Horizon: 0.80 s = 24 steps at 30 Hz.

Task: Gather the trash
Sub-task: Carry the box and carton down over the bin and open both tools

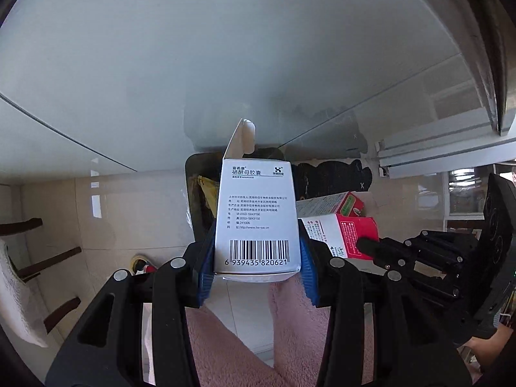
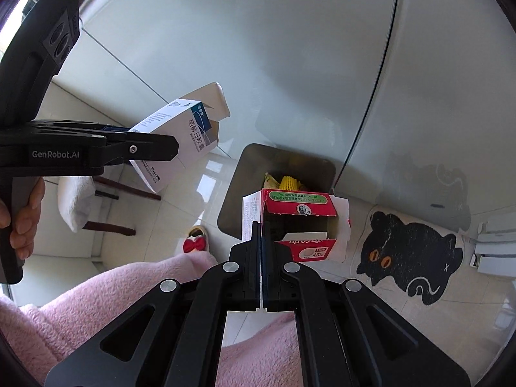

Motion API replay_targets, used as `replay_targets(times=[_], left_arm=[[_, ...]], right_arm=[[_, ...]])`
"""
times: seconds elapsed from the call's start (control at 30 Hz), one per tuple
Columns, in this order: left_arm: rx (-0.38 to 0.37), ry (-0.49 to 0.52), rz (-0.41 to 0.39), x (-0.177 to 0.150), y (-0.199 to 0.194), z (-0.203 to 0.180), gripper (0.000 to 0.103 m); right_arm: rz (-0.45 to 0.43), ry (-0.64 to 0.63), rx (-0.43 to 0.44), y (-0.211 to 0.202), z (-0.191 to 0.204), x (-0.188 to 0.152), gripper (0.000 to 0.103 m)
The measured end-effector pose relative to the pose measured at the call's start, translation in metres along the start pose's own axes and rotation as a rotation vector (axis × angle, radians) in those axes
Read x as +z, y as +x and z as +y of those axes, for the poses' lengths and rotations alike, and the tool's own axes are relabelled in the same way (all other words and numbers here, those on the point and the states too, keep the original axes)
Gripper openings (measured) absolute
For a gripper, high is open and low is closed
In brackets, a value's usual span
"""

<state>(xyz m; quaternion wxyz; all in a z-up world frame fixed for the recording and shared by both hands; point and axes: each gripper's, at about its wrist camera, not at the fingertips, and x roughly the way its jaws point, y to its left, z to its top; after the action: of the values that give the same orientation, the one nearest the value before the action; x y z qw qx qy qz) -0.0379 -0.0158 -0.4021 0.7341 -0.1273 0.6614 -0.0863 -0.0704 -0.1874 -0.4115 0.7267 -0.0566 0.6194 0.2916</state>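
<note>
Currently, left wrist view: the left gripper (image 1: 256, 267) is partly open, its blue pads clamped on the sides of a white medicine box (image 1: 257, 216), barcode end nearest the camera, open flap at the far end. Beyond the box tip, below the gripper, is a dark trash bin (image 1: 200, 200) with yellow scraps inside. To the right of the gripper is the right gripper (image 1: 366, 245), pinching a red and white carton (image 1: 342, 232). Pink fleece legs (image 1: 290, 322) lie under the fingers.

Right wrist view: the right gripper (image 2: 260, 245) has its jaws fully together, nipping the thin side flap of the red and white carton (image 2: 303, 225), which hangs open-topped just ahead of the fingertips, over the near edge of the trash bin (image 2: 248, 177). Up and left, the left gripper (image 2: 171, 148) holds the white medicine box (image 2: 180, 142) tilted, well apart from the bin. A black cat mat (image 2: 412, 251) lies on the floor to the right.
</note>
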Motion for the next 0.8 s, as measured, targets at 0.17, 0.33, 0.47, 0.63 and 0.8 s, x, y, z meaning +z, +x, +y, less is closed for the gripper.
replay_targets(times=[0.17, 0.33, 0.47, 0.63, 0.8], left_arm=[[-0.021, -0.057, 0.042, 0.012, 0.032, 0.013, 0.042], [-0.027, -0.072, 0.067, 0.021, 0.051, 0.021, 0.042], [-0.030, -0.068, 0.083, 0.028, 0.059, 0.024, 0.042], [-0.031, -0.076, 0.094, 0.033, 0.070, 0.023, 0.045], [-0.036, -0.083, 0.089, 0.038, 0.075, 0.021, 0.074]], right_arm=[[0.028, 0.011, 0.009, 0.026, -0.004, 0.006, 0.002], [0.038, 0.034, 0.019, 0.046, -0.010, 0.013, 0.002], [0.038, 0.039, 0.014, 0.051, -0.009, 0.017, 0.002], [0.032, 0.066, 0.019, 0.055, -0.014, 0.019, 0.006], [0.053, 0.076, 0.022, 0.059, -0.014, 0.017, 0.007]])
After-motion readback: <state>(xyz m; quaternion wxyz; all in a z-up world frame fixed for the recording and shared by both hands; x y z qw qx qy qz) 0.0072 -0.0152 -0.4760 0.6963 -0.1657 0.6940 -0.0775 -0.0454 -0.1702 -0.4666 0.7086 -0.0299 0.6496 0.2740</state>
